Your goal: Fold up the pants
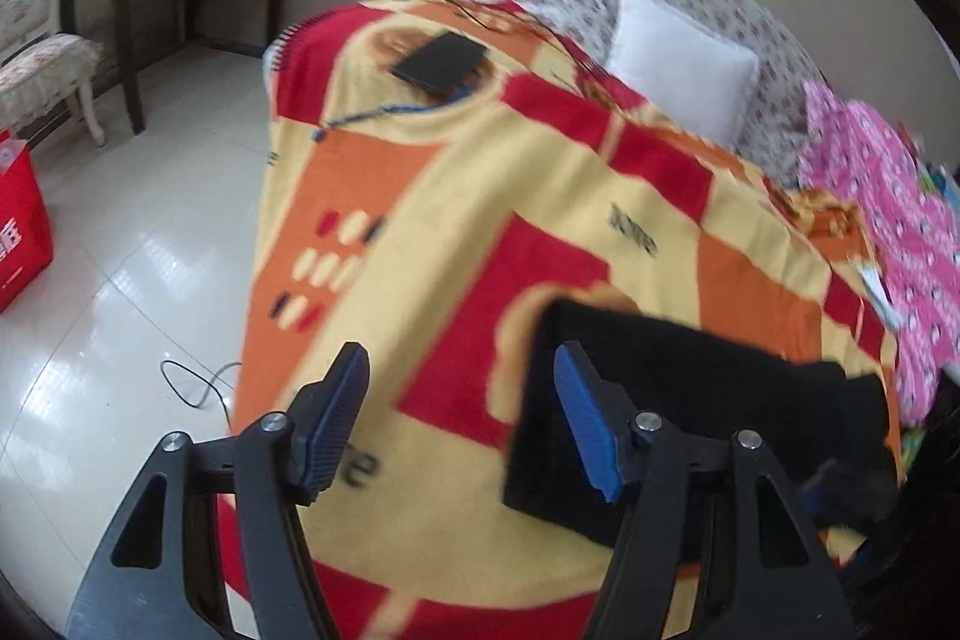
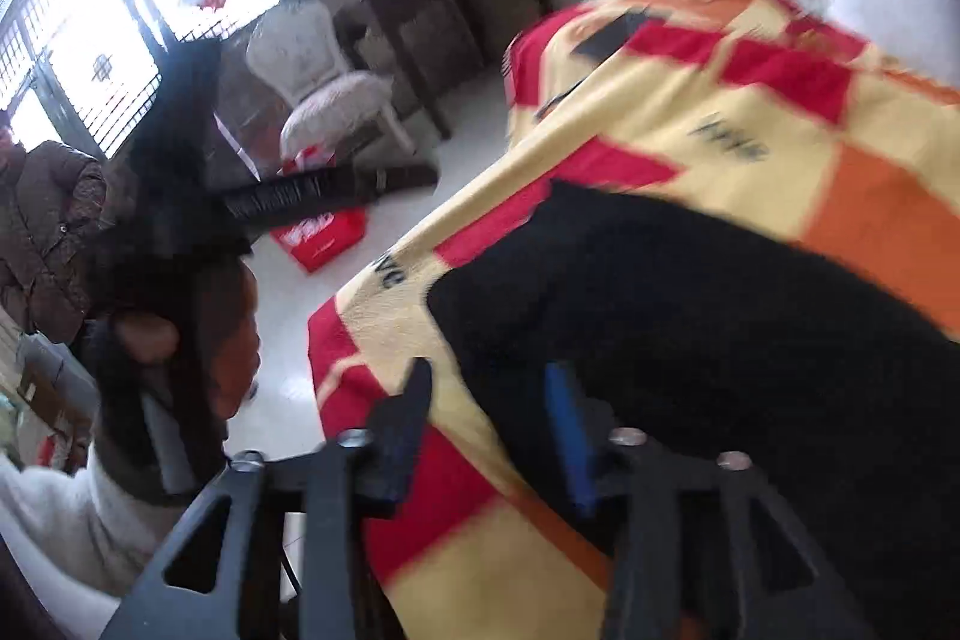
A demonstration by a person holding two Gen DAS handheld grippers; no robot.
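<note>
One pair of folded black fabric pants (image 1: 690, 400) lies on the near right part of the red, yellow and orange patterned blanket (image 1: 456, 196), where the left gripper (image 1: 462, 421) and right gripper (image 2: 492, 436), two in all, both hover with jaws parted and nothing between them.

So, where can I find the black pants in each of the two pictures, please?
Left wrist view: the black pants lie folded at lower right on the patterned blanket, partly behind the left gripper's right-hand finger.
Right wrist view: the black pants fill the centre and lower right, on the same blanket.
Shared landmark: the flat black device near the blanket's far end, seen at upper centre in both.
</note>
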